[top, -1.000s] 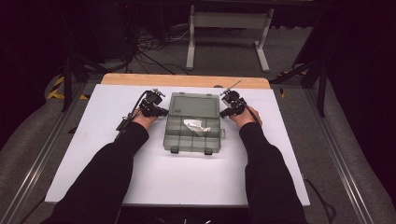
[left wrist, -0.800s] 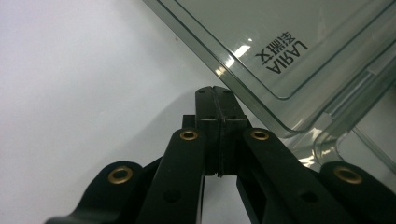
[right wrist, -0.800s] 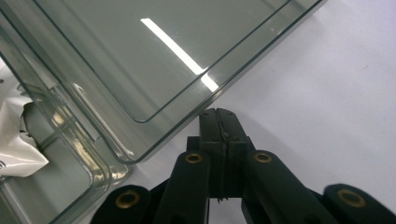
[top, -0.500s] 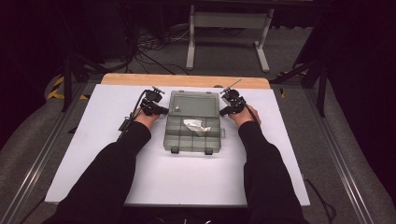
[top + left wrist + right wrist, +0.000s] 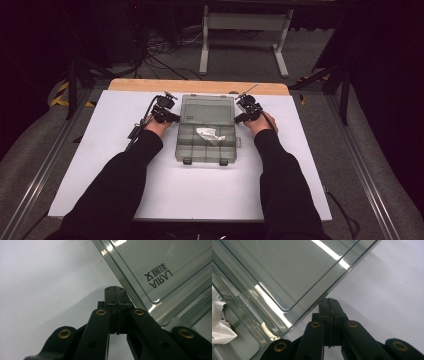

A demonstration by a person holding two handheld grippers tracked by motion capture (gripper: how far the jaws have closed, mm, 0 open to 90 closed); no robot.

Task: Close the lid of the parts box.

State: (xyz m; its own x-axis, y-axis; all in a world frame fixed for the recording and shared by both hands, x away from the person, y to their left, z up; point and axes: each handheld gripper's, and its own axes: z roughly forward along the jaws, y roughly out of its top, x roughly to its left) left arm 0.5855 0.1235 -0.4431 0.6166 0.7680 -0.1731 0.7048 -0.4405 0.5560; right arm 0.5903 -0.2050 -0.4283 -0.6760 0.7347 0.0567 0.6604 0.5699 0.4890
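Observation:
A clear plastic compartment box [image 5: 206, 150] lies mid-table with its lid [image 5: 207, 106] swung back towards the far side. A crumpled white piece [image 5: 209, 135] sits in one of its middle compartments and shows as the white piece [image 5: 219, 327] in the right gripper view. My left gripper [image 5: 173, 118] is shut and empty, its tips [image 5: 115, 288] right beside the lid's left edge [image 5: 125, 282]. My right gripper [image 5: 238, 119] is also shut and empty, tips [image 5: 329, 300] next to the lid's right edge [image 5: 317, 300]. Whether either one touches the lid I cannot tell.
The box rests on a white sheet [image 5: 100, 150] over a wooden table [image 5: 150, 84]. Both forearms in black sleeves reach in from the near edge. Metal rails [image 5: 40, 165] run along both sides, and a stand [image 5: 245, 30] is on the floor beyond.

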